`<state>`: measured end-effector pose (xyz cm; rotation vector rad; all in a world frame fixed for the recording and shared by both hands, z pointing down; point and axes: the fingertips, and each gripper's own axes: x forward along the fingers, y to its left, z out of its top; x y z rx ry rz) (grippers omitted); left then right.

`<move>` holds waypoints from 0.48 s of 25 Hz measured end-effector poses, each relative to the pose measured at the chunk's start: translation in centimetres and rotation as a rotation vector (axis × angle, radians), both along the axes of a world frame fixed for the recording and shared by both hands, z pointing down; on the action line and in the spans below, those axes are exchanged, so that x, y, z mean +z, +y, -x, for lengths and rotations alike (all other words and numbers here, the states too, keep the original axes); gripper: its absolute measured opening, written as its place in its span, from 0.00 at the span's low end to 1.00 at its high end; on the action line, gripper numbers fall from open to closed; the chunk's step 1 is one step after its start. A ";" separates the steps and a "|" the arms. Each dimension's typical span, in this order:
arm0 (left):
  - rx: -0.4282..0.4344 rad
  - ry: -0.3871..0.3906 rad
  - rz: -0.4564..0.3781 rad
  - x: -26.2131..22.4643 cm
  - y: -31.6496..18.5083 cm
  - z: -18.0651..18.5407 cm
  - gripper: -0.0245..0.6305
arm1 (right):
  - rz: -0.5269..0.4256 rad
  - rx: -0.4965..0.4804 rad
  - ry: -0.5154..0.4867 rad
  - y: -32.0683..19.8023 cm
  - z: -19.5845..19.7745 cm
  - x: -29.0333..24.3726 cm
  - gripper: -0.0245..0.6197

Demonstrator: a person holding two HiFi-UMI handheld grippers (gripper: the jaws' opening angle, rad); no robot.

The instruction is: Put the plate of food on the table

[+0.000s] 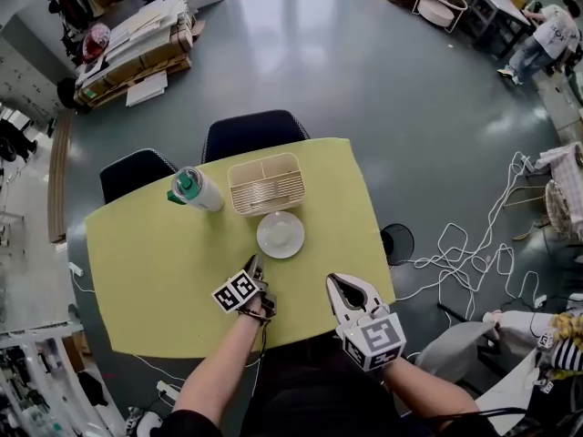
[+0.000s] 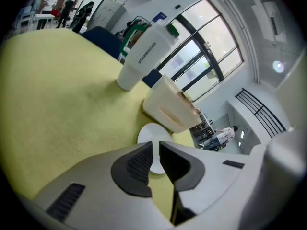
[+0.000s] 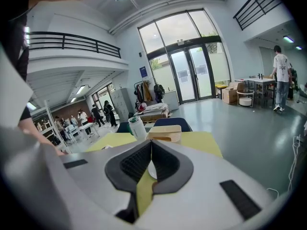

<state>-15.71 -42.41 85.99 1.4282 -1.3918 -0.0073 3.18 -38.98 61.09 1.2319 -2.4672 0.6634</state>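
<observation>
On the yellow-green table (image 1: 146, 262), toward the far edge and left of its middle: a white tumbler (image 1: 196, 189) with a green lid, standing upright. Down by the near edge, left of centre: the left gripper (image 1: 256, 263), pointed toward the table's middle, jaws a narrow slit apart, nothing between them. At the middle of the far edge: a beige slotted container (image 1: 266, 184), just beside the tumbler. Just on its near side, close to the table's centre: the white plate (image 1: 281, 234), flat on the tabletop, touched by neither gripper, glimpsed through the slit of the left jaws but lying beyond their tips. At the near edge, toward the right corner: the right gripper (image 1: 333, 280), tips together, clamped on nothing, apart from the plate.
</observation>
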 end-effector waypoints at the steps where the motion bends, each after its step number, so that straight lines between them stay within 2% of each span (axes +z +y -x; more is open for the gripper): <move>1: -0.006 -0.003 -0.041 -1.7 -0.1 0.3 0.10 | -0.004 0.003 -0.005 -0.2 0.0 -0.2 0.06; 4: 0.009 -0.004 -0.160 -6.5 -0.3 0.5 0.07 | -0.025 0.007 -0.016 -0.8 0.1 -0.9 0.06; 7: 0.052 -0.020 -0.240 -10.8 0.7 0.4 0.05 | -0.043 0.005 -0.017 -0.8 0.4 -1.9 0.06; 9: 0.092 -0.054 -0.295 -14.2 1.5 0.6 0.05 | -0.060 -0.004 -0.027 -0.8 1.0 -2.8 0.06; 12: 0.172 -0.150 -0.409 -19.6 2.3 0.8 0.05 | -0.091 -0.017 -0.049 -1.1 1.8 -4.2 0.06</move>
